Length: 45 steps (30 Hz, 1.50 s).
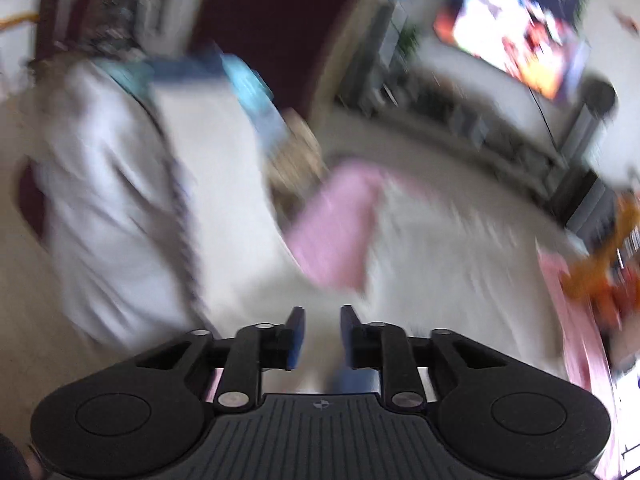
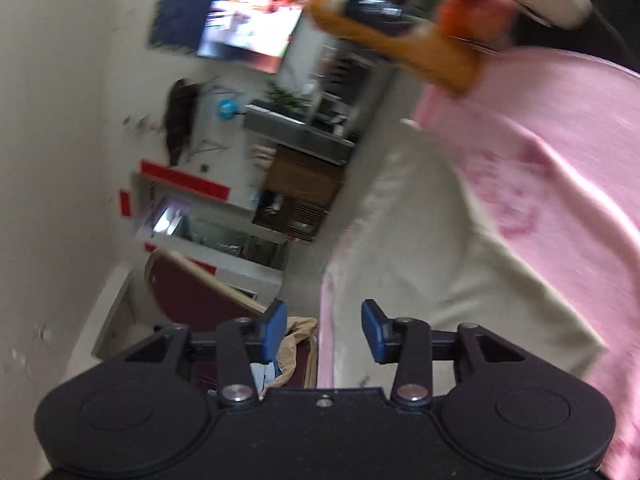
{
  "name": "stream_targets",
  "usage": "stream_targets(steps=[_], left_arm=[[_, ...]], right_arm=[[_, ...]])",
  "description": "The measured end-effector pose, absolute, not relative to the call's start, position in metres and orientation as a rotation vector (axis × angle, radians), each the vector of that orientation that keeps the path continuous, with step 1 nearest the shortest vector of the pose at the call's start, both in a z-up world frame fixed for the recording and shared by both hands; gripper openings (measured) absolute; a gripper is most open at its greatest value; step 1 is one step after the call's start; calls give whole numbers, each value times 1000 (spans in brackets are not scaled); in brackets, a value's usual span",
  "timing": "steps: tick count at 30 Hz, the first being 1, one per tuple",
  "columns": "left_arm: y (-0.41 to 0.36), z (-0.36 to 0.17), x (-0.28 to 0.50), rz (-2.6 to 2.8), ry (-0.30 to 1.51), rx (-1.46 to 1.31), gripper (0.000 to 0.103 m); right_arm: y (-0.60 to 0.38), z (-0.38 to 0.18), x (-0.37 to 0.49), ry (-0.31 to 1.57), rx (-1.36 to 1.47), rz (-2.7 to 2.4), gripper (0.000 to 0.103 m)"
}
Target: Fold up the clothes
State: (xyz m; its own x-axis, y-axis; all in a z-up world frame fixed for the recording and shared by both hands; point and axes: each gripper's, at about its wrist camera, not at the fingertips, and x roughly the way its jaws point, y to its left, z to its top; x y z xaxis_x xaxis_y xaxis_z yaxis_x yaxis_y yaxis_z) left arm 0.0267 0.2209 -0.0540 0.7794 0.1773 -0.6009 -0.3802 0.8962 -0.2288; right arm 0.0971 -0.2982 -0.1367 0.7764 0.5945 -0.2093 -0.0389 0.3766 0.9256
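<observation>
Jaws of both the left gripper (image 1: 322,336) and right gripper (image 2: 324,330) are standing apart, empty; I am judging the pink garment (image 2: 540,184) light, limp, best pinched at a hem corner.

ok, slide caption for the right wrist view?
Right claw open and empty beside pink garment on cream surface.

L hand-held gripper (image 1: 322,316) jaws apart, empty; R hand-held gripper (image 2: 324,316) wider, empty.
</observation>
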Motion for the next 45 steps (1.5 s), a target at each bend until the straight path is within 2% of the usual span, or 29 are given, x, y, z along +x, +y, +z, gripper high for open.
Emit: stream_targets(steps=[5, 7, 9, 19, 25, 27, 29, 36, 45], left_arm=[[285, -6, 41, 450, 486, -384, 27], [311, 4, 51, 471, 462, -429, 27], [335, 10, 62, 489, 441, -478, 27], [354, 10, 115, 562, 497, -340, 31], [360, 5, 127, 559, 528, -323, 30], [359, 5, 126, 571, 533, -308, 25], [356, 5, 124, 590, 538, -289, 3], [305, 36, 101, 563, 469, -135, 2], [145, 66, 66, 328, 303, 117, 3]], right_arm=[[-272, -132, 106, 540, 1083, 466, 55], [-263, -132, 113, 554, 1082, 483, 64], [-254, -133, 123, 567, 1093, 499, 67], [-208, -147, 155, 666, 1098, 563, 69], [-203, -145, 150, 671, 1066, 566, 69], [-205, -147, 150, 675, 1080, 551, 69], [-209, -149, 150, 680, 1093, 540, 69], [-221, -142, 141, 649, 1065, 507, 69], [-285, -136, 112, 577, 1154, 430, 69]])
